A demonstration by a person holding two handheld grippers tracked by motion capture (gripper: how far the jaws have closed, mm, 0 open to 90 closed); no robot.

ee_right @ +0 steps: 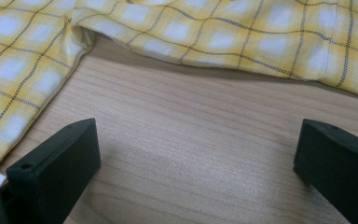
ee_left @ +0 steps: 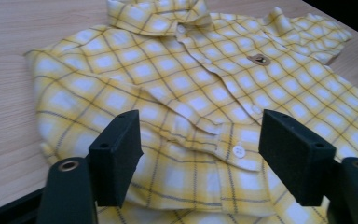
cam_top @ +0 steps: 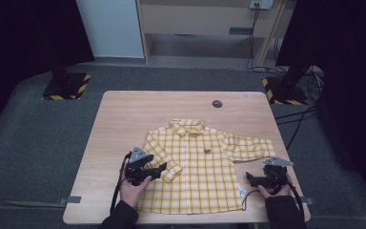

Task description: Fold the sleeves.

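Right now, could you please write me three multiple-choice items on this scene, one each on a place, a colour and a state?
1. Where do the left gripper's jaws point?
A. shirt's folded sleeve cuff
B. collar
C. bare table corner

2. What colour is the shirt?
A. blue stripes
B. yellow and white check
C. plain red

3. How are the right gripper's jaws?
A. shut on the hem
B. shut on nothing
C. open over bare wood

Key: 1 A, the cuff lies between its jaws; 2 B, the check shows throughout; 3 C, the table shows between them.
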